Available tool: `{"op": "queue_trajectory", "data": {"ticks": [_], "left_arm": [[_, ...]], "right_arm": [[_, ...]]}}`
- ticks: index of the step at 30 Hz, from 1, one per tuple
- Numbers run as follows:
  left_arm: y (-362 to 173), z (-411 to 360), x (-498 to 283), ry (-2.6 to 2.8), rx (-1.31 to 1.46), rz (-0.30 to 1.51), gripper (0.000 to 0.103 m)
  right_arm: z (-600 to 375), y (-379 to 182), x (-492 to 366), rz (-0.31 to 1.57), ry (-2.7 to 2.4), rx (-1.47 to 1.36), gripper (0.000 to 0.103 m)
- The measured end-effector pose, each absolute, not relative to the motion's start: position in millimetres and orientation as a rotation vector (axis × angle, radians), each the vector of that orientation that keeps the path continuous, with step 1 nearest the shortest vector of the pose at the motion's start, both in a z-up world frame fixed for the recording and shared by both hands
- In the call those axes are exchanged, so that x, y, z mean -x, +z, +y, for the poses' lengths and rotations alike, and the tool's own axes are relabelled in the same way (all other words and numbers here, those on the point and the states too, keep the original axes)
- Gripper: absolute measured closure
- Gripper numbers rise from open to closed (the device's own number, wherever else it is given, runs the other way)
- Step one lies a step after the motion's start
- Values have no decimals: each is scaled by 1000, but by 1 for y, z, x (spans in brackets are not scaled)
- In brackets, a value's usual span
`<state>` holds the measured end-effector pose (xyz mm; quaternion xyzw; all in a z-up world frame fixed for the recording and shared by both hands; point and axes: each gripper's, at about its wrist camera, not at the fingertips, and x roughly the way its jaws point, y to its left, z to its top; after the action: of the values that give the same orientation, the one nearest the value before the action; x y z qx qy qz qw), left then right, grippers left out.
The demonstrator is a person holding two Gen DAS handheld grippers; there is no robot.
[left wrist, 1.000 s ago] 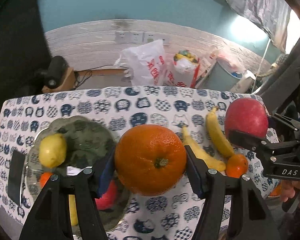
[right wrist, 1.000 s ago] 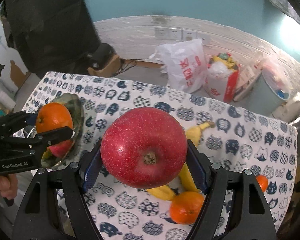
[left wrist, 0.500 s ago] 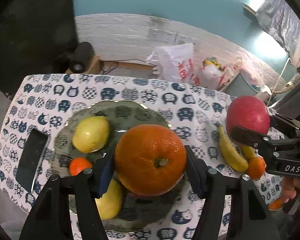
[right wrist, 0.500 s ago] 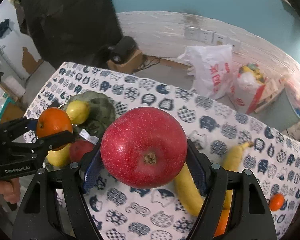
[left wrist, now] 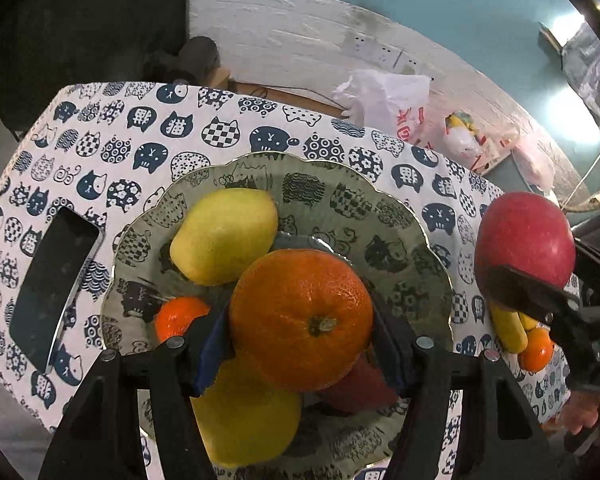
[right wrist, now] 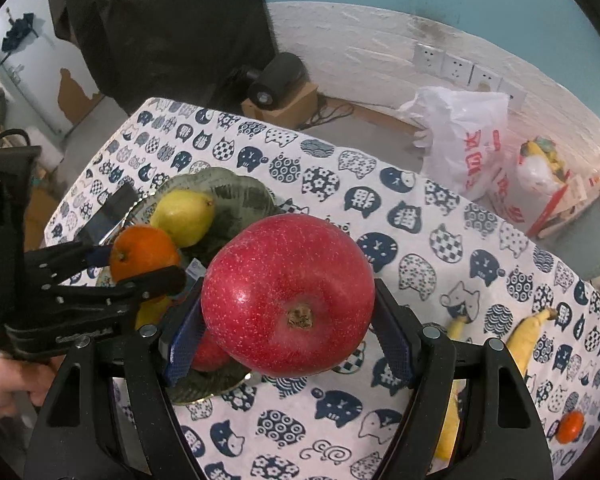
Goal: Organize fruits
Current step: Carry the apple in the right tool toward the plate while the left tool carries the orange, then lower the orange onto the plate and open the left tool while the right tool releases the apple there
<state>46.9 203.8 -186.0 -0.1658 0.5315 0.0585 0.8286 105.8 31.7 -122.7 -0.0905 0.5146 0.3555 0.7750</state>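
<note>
My left gripper (left wrist: 302,330) is shut on a big orange (left wrist: 300,318) and holds it over the green cat-print plate (left wrist: 384,208). The plate holds two yellow pears (left wrist: 224,236), a small tangerine (left wrist: 178,316) and a red apple (left wrist: 356,384). My right gripper (right wrist: 288,332) is shut on a large red apple (right wrist: 288,296), held above the table just right of the plate (right wrist: 236,188). It also shows in the left wrist view (left wrist: 524,240). Bananas (right wrist: 528,340) and a tangerine (right wrist: 570,426) lie on the cloth at the right.
A phone (left wrist: 50,284) lies on the cat-print tablecloth (left wrist: 148,128) left of the plate. Beyond the table's far edge stand a white plastic bag (right wrist: 464,136), more bags, a grey bin (right wrist: 580,236) and a black speaker on a box (right wrist: 276,80).
Both grippers have moved left with their fruit. The orange now hangs over the middle of the plate, and the apple has come up beside the plate's right rim.
</note>
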Motion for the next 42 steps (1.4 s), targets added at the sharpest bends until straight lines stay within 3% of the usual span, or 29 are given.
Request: {"op": "queue_trajectory", "data": {"ticks": [9,11,13,42], "left_arm": [[-199,206,-56,152,360,1181,36],[-195,209,-56,136,379,1167,27],[-190,212,-53,153,384,1150,24],[-190,255,-3,272,442,1161,24]], "right_arm": [[37,-131,-109,1129,769,204,26],[38,-134,-110,1137,768,202,26],[41,-136,-111,1144,771,197,26],[108,-171,-95,1160,818,328,26]]}}
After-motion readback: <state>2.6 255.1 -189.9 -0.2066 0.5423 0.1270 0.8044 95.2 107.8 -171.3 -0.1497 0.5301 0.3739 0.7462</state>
